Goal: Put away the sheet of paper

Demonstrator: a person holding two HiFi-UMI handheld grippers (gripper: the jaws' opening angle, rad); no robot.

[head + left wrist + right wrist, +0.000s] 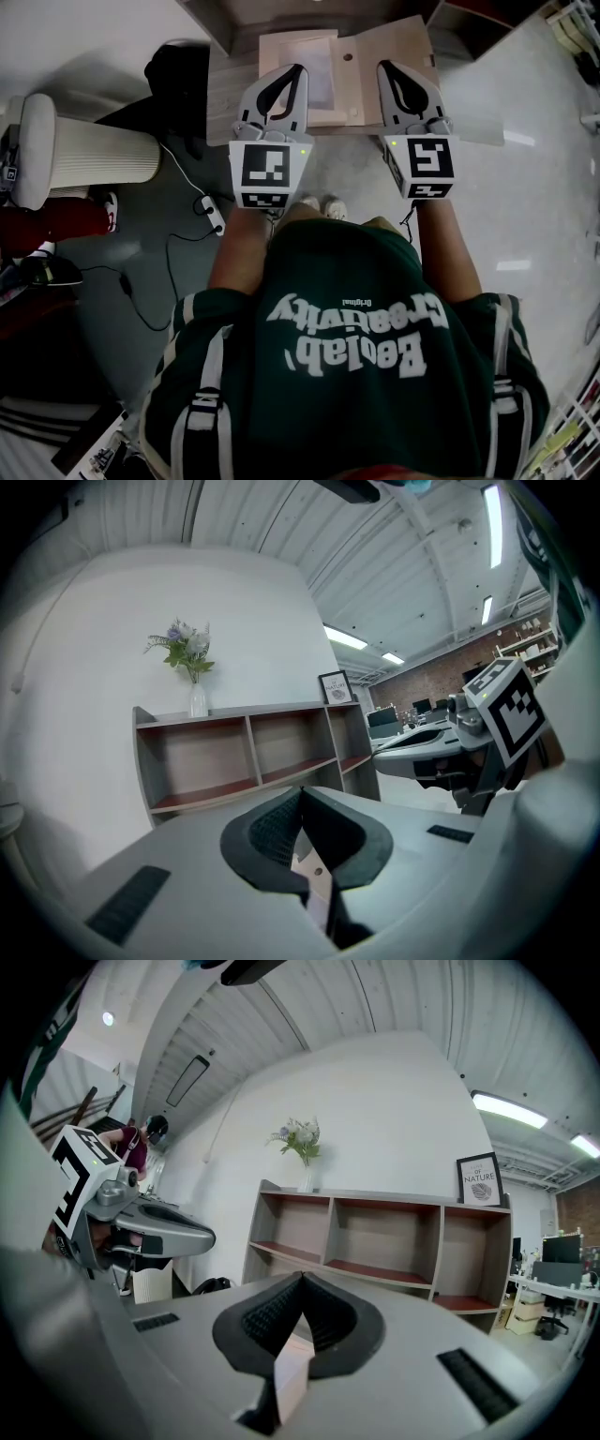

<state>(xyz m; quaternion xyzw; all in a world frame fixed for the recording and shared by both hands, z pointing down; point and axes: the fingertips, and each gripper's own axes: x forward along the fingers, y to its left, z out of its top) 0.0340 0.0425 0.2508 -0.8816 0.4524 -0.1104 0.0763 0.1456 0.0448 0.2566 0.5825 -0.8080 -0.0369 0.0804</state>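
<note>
On the wooden table point(223, 108) lies an open tan folder point(394, 52) with a white sheet of paper point(317, 66) on its left half. Held level, my left gripper point(298, 69) has its tips over the sheet's left edge. Over the folder's right flap, my right gripper point(384, 66) is level too. The jaws of both meet at the tips. In the left gripper view point(300, 793) a pale strip of folder point(319, 878) shows in the slit below the tips. The right gripper view point(301, 1279) shows a similar strip point(291, 1372). I cannot tell whether either pinches it.
A white ribbed chair point(89, 155) stands at the left, with cables point(211, 214) and a black bag point(178, 70) on the floor. Ahead of the table stands a low open shelf unit point(375, 1241) with a vase of flowers point(302, 1147) and a framed print point(480, 1180).
</note>
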